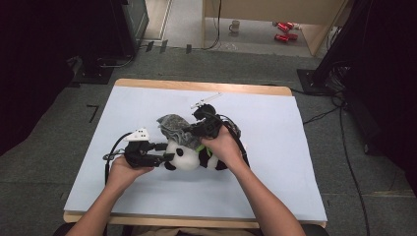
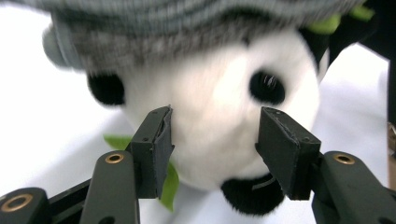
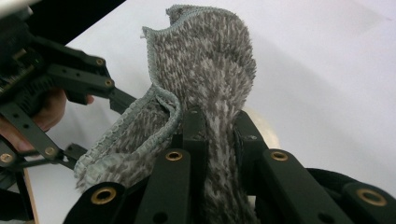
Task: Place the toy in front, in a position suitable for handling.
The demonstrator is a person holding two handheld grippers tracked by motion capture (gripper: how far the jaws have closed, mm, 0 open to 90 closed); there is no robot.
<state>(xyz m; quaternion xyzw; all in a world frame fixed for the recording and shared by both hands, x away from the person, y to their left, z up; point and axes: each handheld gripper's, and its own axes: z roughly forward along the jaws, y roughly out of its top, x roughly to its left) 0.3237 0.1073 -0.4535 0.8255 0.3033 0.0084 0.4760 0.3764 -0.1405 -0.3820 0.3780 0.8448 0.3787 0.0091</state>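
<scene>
A black-and-white panda plush (image 1: 183, 158) lies in the middle of the white-covered table, with green bits at its neck. My left gripper (image 1: 166, 153) comes at its head from the left. In the left gripper view the jaws (image 2: 215, 149) stand open on either side of the panda's white muzzle (image 2: 219, 116), whose face is blurred. A grey knitted cloth (image 1: 172, 126) hangs over the panda's head. My right gripper (image 1: 191, 131) reaches in from the right and is shut on that cloth (image 3: 210, 70), which stands up in a fold between its pads (image 3: 219, 128).
The white sheet (image 1: 295, 162) covers a wooden table with open room on both sides of the plush. A thin white stick (image 1: 205, 100) lies near the back edge. Cables run over the carpet at right; a mug (image 1: 235, 25) and red cans (image 1: 285, 29) sit on the floor beyond.
</scene>
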